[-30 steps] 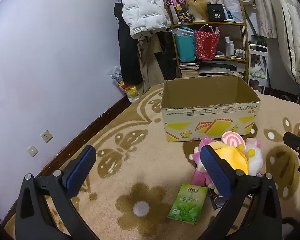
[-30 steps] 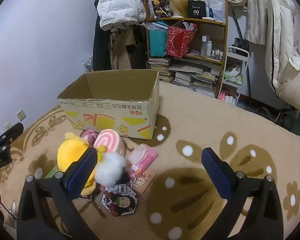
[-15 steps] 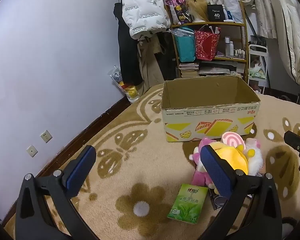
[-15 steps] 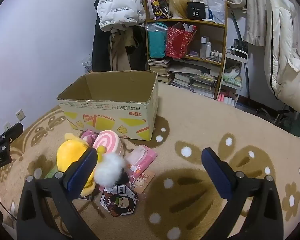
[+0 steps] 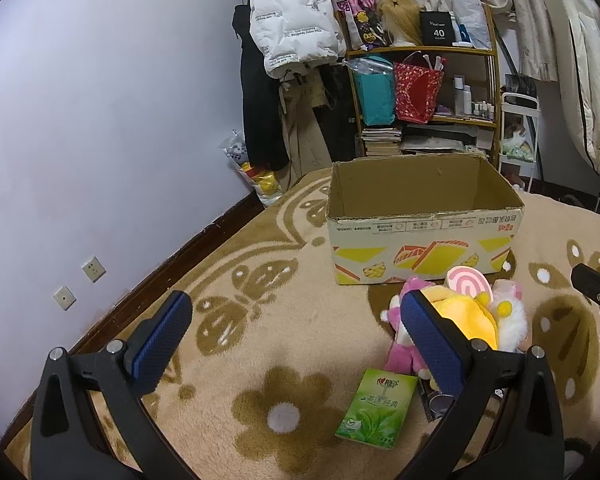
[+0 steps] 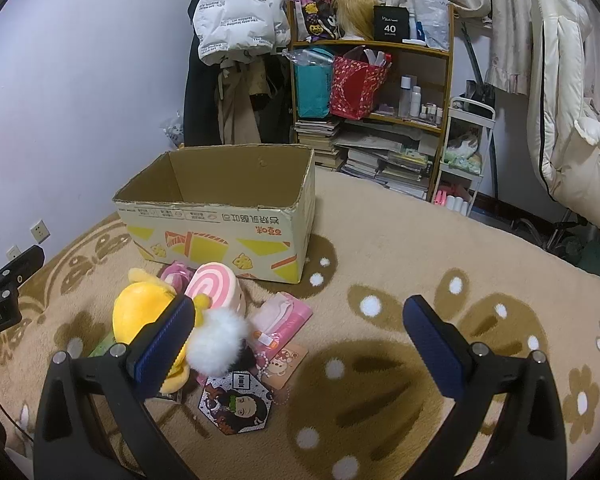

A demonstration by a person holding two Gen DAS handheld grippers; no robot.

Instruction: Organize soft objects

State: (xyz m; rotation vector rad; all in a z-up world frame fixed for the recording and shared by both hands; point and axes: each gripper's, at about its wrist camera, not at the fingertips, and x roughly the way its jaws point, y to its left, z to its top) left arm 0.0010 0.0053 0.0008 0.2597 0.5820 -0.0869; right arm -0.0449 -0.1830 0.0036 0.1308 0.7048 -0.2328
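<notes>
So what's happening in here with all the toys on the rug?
Someone is tidying soft things with two handheld grippers. Both the left gripper and right gripper hover open and empty. A yellow plush, swirl cushion and other toys sit piled on the carpet before the open cardboard box; nothing visible is packed yet.

Both wrist cams low over carpet, facing cardboard box (image 5: 424, 236) (image 6: 220, 228) at 12 o'clock; both share box, toys, shelf.
</notes>
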